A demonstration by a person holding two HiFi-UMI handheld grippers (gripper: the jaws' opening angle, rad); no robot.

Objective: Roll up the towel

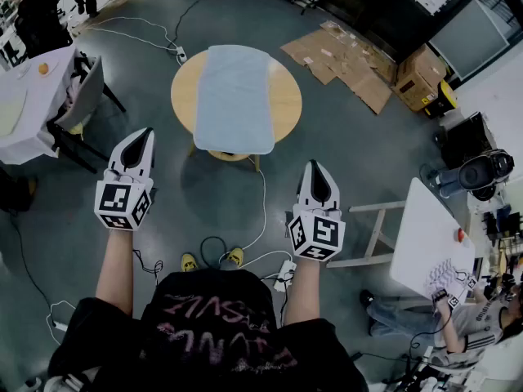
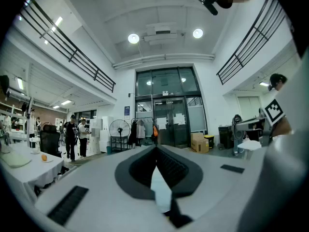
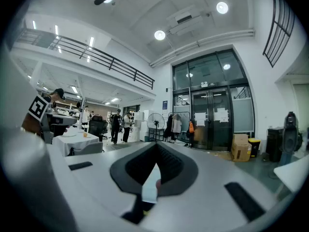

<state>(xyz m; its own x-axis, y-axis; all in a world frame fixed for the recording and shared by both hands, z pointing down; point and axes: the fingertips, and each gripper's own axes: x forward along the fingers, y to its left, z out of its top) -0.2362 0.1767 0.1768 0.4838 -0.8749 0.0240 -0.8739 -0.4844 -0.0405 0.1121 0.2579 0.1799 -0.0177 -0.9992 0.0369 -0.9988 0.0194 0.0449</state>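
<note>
A light blue towel (image 1: 234, 96) lies flat along a small round wooden table (image 1: 286, 96) in the head view, its near end hanging over the table's front edge. My left gripper (image 1: 145, 135) is held level over the floor, short of the table and to its left, jaws shut with nothing in them. Further right and nearer to me, my right gripper (image 1: 314, 167) is also shut and empty. Both gripper views look out level across the hall: the left gripper (image 2: 155, 149) and the right gripper (image 3: 156, 146) show closed jaws, and neither view shows the towel.
A grey chair (image 1: 82, 96) and a white-clothed table (image 1: 29, 104) stand at the left. Flattened cardboard (image 1: 343, 55) and a box (image 1: 418, 76) lie beyond the round table at the right. A white table (image 1: 429, 243) stands at my right. Cables (image 1: 261, 211) trail across the floor.
</note>
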